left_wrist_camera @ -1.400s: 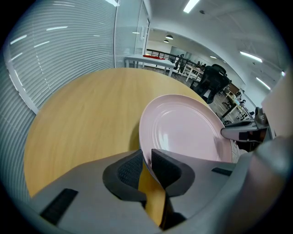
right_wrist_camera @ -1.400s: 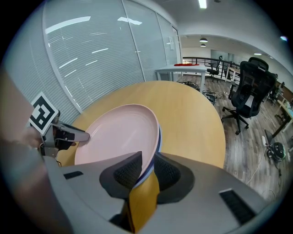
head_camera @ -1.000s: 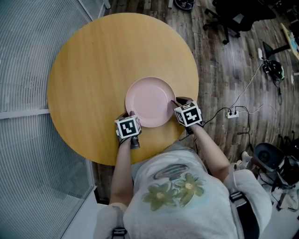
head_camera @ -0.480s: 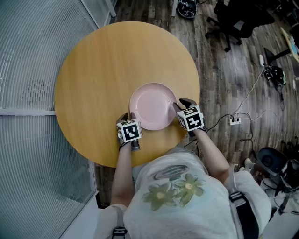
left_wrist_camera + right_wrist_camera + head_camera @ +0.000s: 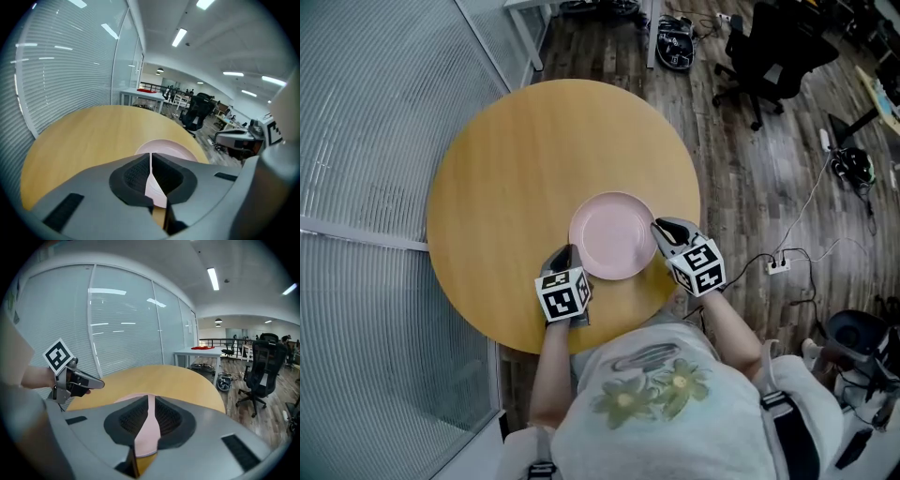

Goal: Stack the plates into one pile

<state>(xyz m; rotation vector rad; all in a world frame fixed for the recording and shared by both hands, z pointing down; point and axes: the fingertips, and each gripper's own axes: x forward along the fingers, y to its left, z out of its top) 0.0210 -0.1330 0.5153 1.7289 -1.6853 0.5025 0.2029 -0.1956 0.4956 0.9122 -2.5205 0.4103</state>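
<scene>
A pink plate (image 5: 614, 234) lies flat on the round wooden table (image 5: 506, 169), near its front edge. From above I cannot tell whether it is one plate or a pile. My left gripper (image 5: 567, 254) is at the plate's near-left rim. Its jaws are closing, nearly together, with nothing between them (image 5: 151, 161); the plate (image 5: 174, 149) lies just beyond. My right gripper (image 5: 662, 228) is at the plate's right rim, closing with a narrow gap (image 5: 149, 404). The plate (image 5: 123, 398) shows through that gap, and the pads do not press on it.
A glass wall with blinds (image 5: 366, 141) runs along the left. A black office chair (image 5: 769, 47) stands on the wood floor at the back right. A power strip with cables (image 5: 778, 265) lies on the floor by the table's right edge.
Both grippers have drawn back a little from the plate toward the person. The head view has shifted, so the table sits lower in the picture. The plate has not moved on the table.
</scene>
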